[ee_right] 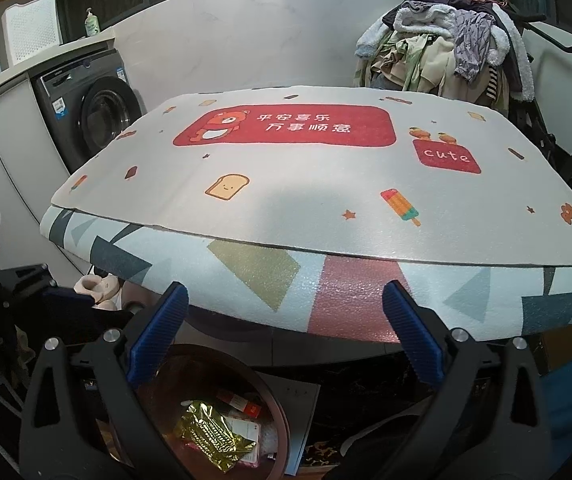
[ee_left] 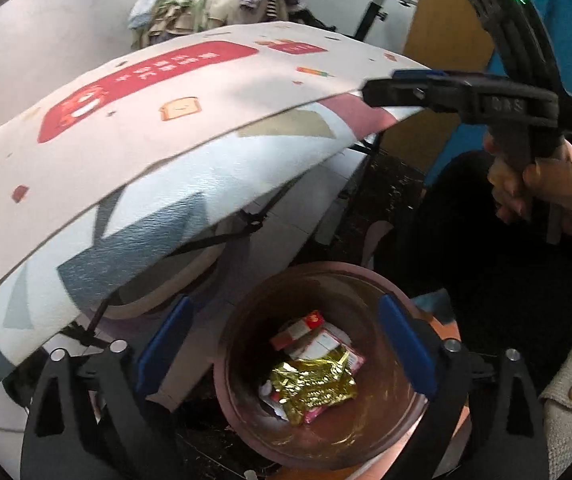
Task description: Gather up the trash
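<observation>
A round brown trash bin (ee_left: 373,436) stands on the floor below the table edge. Inside it lie a crumpled gold foil wrapper (ee_left: 311,388) and red-and-white packets (ee_left: 305,330). My left gripper (ee_left: 286,344) is open and empty, hovering right above the bin. In the right wrist view the bin (ee_right: 282,420) sits at lower left with the gold wrapper (ee_right: 212,434) in it. My right gripper (ee_right: 286,332) is open and empty, above the table's front edge; it also shows in the left wrist view (ee_left: 401,92) at upper right, jaws seen side-on.
The table wears a patterned mat (ee_right: 286,184) with a red bear banner over a geometric cloth (ee_right: 254,272). A washing machine (ee_right: 90,120) stands at the left, a heap of clothes (ee_right: 445,48) behind the table. An exercise bike (ee_left: 381,4) is at the back.
</observation>
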A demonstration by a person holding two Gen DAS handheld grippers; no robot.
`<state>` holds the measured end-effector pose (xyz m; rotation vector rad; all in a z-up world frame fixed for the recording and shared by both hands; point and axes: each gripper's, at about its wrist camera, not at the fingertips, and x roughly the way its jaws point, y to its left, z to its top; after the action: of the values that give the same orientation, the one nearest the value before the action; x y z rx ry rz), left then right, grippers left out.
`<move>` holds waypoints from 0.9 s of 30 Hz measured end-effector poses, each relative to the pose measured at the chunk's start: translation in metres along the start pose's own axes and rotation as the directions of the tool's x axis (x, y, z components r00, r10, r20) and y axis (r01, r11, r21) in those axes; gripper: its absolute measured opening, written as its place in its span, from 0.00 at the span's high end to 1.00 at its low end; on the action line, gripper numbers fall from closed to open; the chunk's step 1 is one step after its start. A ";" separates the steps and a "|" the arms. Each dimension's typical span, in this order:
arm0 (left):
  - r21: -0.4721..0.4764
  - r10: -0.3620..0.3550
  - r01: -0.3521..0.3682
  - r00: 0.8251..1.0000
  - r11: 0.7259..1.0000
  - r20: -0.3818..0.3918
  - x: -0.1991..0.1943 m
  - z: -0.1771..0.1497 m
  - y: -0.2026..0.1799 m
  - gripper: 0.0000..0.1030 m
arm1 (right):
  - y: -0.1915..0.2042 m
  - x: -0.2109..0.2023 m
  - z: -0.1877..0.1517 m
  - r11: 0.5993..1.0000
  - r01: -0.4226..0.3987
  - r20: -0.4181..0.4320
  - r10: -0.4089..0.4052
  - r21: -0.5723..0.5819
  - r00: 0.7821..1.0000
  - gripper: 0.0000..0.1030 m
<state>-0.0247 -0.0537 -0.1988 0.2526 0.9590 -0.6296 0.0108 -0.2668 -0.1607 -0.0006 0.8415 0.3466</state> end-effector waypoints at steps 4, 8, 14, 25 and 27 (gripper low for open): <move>-0.050 0.046 -0.045 0.999 0.998 0.022 -0.005 0.001 0.010 0.07 | 0.000 0.000 0.000 1.000 0.000 0.000 0.000 0.000 1.000 0.06; -0.081 0.084 -0.080 0.995 0.994 0.046 -0.012 0.002 0.016 0.06 | 0.000 0.001 0.000 1.000 0.001 -0.002 -0.001 -0.001 1.000 0.06; -0.130 0.177 -0.164 0.980 0.978 0.090 -0.031 0.010 0.027 0.06 | 0.000 0.000 0.005 0.999 0.041 -0.014 -0.041 -0.005 0.999 0.06; -0.284 0.361 -0.276 0.877 0.918 0.316 -0.136 0.074 0.055 0.06 | 0.020 -0.053 0.075 0.992 0.125 0.074 -0.123 -0.032 0.990 0.06; -0.294 0.384 -0.290 0.855 0.911 0.347 -0.154 0.084 0.055 0.06 | 0.026 -0.066 0.090 0.992 0.121 0.103 -0.117 -0.036 0.988 0.06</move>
<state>0.0022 0.0106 -0.0291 0.0745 0.5627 -0.2212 0.0276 -0.2497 -0.0487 -0.0720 0.7305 0.2500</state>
